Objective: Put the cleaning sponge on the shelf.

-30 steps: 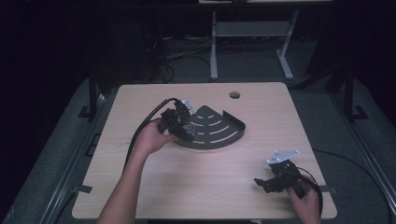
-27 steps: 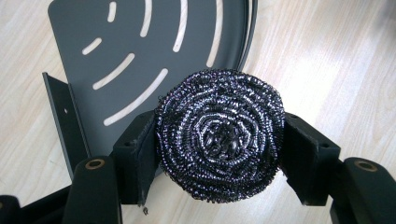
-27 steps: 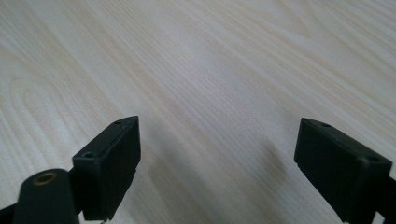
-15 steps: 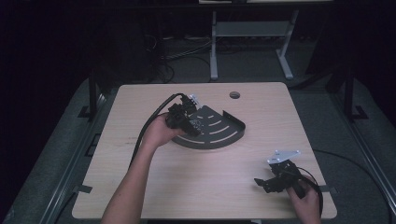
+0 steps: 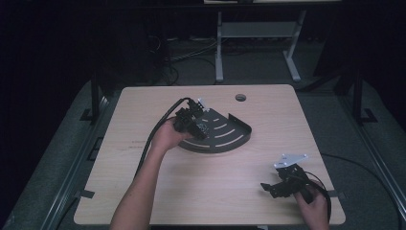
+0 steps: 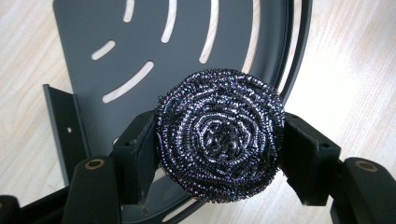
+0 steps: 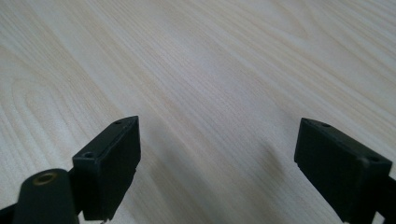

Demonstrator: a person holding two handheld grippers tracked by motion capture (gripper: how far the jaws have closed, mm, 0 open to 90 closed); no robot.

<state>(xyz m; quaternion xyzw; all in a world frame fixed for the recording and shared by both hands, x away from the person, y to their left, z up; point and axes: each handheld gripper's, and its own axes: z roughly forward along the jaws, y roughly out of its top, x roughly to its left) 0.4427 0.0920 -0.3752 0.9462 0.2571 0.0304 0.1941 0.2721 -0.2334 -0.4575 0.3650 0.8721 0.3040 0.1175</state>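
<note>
Steel-wool scourer [image 5: 203, 128] is riding in the left gripper [image 5: 191, 122] in the high view, hanging over the near-left part of the black slotted tray [image 5: 234, 139]; right gripper [image 5: 282, 184] is idling well apart on the table [image 5: 143, 163].

Left gripper view: jaws are clamping the scourer [image 6: 219, 140] side to side, tray [image 6: 84, 42] directly beneath.

Right gripper view: jaws are standing wide, gripping nothing.

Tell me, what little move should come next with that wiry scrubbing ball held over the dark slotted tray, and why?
Probably lower it a touch onto the tray and start rubbing. The left tongs are clamped on both sides of the steel wool ball, which sits right above the dark slotted tray near its curved rim. The right tongs rest open on the wooden table, well apart, so they play no part.
</note>
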